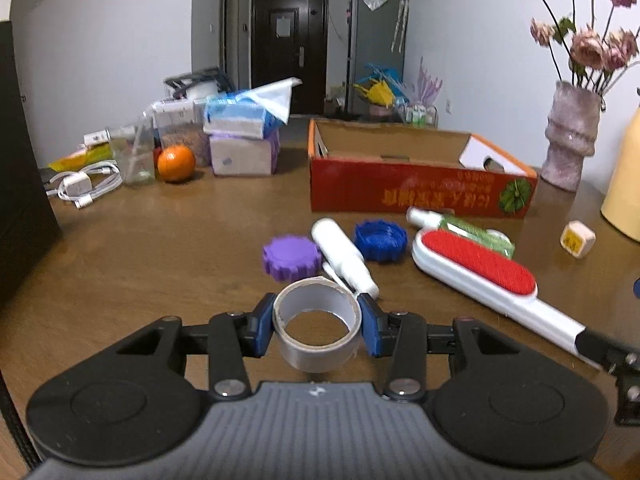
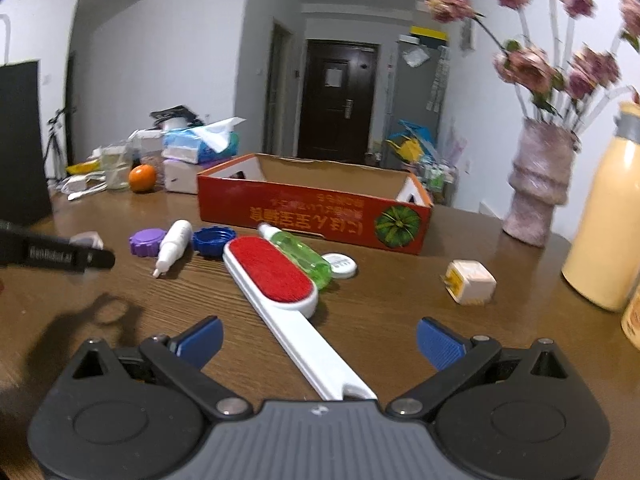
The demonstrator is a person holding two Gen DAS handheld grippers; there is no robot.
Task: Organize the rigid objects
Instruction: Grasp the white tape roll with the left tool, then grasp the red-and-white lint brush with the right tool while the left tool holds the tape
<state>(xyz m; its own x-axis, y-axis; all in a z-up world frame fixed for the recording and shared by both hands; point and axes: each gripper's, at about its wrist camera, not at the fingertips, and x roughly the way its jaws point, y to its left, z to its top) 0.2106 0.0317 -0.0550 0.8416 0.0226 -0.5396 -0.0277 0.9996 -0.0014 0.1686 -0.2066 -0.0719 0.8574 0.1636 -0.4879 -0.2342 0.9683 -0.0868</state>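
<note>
My left gripper point(image 1: 317, 328) is shut on a grey roll of tape point(image 1: 316, 338) and holds it above the wooden table point(image 1: 168, 248). My right gripper point(image 2: 318, 340) is open, its fingers on either side of the white handle of a red lint brush point(image 2: 280, 276), which also shows in the left wrist view point(image 1: 476, 270). Ahead lie a purple cap point(image 1: 290, 258), a white spray bottle point(image 1: 344, 258), a blue cap point(image 1: 380, 240) and a green bottle point(image 2: 302, 254). An open red cardboard box point(image 1: 420, 188) stands behind them.
A small cream cube point(image 2: 470, 282), a white round lid point(image 2: 340, 266), a pink vase with flowers point(image 2: 538, 188) and a yellow flask point(image 2: 604, 216) stand at the right. An orange point(image 1: 176, 163), tissue boxes point(image 1: 240, 120), a glass and a charger cable point(image 1: 86, 188) sit at the back left.
</note>
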